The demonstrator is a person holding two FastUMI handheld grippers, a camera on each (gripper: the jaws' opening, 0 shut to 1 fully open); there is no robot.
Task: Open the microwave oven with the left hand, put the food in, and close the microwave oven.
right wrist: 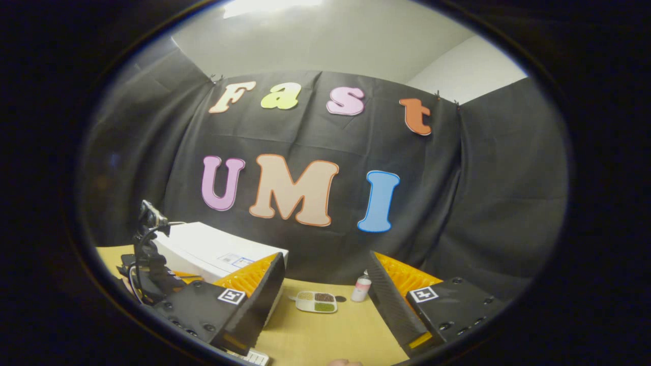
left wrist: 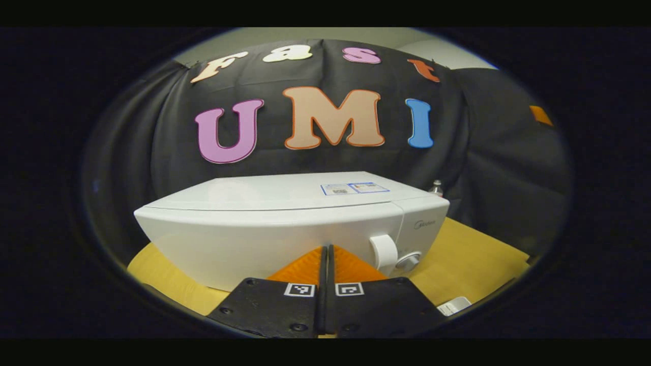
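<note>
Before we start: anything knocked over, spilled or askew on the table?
Nothing stands out. The microwave sits square on the table, door closed. The divided food tray lies flat with its contents in the compartments, and the small bottle beside it stands upright. No spills visible.

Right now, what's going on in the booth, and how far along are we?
Barely started, by the look of it. The left gripper is shut on nothing and faces the front of the white microwave, whose door is closed; its handle sits a little to the right of the fingers. The right gripper is open and holds nothing, aimed over the wooden table toward the food tray and a small bottle beside it.
</note>
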